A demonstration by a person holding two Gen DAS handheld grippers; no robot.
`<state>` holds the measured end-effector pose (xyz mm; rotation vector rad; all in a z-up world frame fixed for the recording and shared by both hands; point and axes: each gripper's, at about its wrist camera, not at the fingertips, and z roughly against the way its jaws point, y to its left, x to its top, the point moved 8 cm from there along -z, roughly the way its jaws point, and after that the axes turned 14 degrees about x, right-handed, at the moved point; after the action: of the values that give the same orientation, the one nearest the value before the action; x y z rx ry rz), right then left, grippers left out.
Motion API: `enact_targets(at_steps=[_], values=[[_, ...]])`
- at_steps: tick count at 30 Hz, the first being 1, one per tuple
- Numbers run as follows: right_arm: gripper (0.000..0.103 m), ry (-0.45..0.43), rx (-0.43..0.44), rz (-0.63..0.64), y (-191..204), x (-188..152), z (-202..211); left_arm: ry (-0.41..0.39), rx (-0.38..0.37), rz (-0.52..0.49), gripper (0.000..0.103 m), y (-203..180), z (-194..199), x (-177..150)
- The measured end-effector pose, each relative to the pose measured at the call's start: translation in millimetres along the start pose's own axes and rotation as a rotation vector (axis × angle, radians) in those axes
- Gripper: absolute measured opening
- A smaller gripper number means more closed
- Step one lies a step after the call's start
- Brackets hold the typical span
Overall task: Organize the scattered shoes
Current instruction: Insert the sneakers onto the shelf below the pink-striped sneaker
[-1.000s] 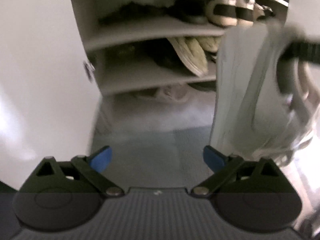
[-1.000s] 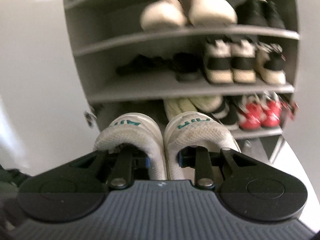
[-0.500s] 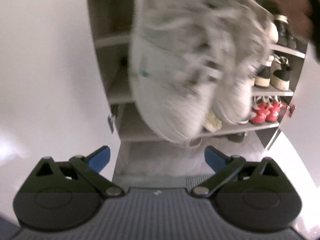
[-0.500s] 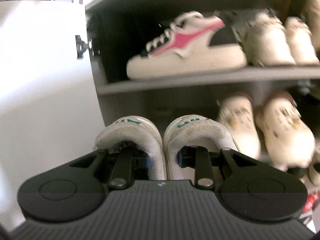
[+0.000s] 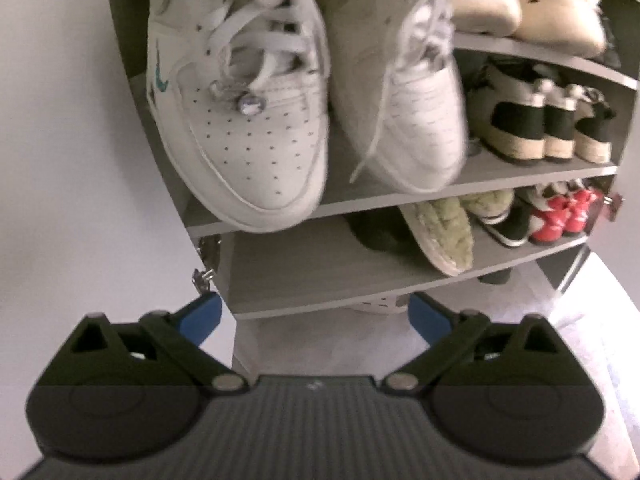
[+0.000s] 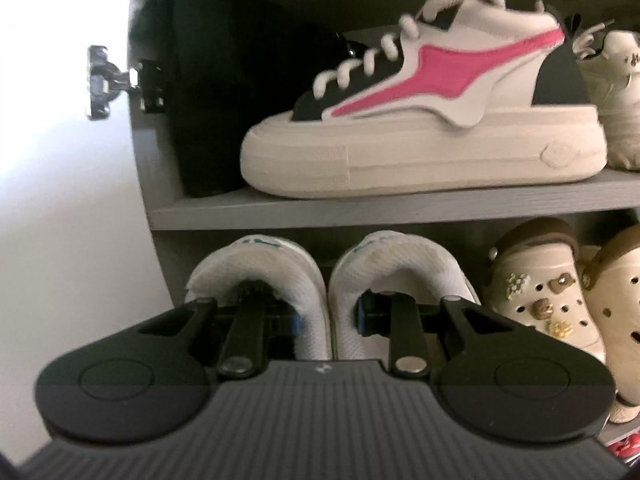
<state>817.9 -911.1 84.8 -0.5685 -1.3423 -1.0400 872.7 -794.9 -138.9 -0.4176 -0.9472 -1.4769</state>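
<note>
A pair of white sneakers with teal heel lettering hangs from my right gripper. One finger sits inside each shoe, and the jaws are shut on the two inner heel walls, pressing them together. The heels face the camera, level with the grey shoe cabinet's shelf. In the left wrist view the same sneakers hang toes down in front of the cabinet's shelves, laces dangling. My left gripper is below them, open, with nothing between its blue pads.
A pink-and-white platform sneaker stands on the upper shelf. Cream clogs sit right of the held pair. Lower shelves hold black-and-cream sneakers, green slippers and red shoes. An open white door with a hinge flanks the cabinet on the left.
My right gripper has carried the white pair upward, from the lower shelves to the shelf with the clogs. The left gripper has moved closer to the cabinet and stayed open.
</note>
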Motion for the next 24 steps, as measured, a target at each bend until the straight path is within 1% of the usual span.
enact_targets(at_steps=[4,8,10,13,16,20,24], values=[[0.028,-0.002,-0.038,0.010,-2.3,-4.7,-24.0,0.030,0.022,0.054,0.101,8.4,-18.0,3.3],[0.029,0.015,-0.050,0.042,-3.4,-8.3,-43.1,-0.004,0.047,0.023,0.101,9.4,-22.1,9.0],[0.029,0.020,-0.059,0.077,-1.6,-11.3,-49.0,-0.020,0.046,0.009,0.101,7.6,-23.1,10.5],[0.029,0.026,-0.065,0.101,-1.6,-14.2,-57.1,-0.024,0.034,-0.002,0.102,2.1,-23.6,9.8],[0.029,0.041,-0.072,0.096,-6.0,-13.8,-67.5,-0.015,0.032,-0.007,0.102,-3.6,-26.4,6.5],[0.030,0.059,-0.090,0.103,-9.9,-13.1,-78.9,0.016,0.025,0.038,0.102,-13.8,-32.5,4.0],[0.031,0.069,-0.091,0.106,-11.6,-13.1,-85.9,-0.001,0.027,0.074,0.102,-19.9,-33.9,14.9]])
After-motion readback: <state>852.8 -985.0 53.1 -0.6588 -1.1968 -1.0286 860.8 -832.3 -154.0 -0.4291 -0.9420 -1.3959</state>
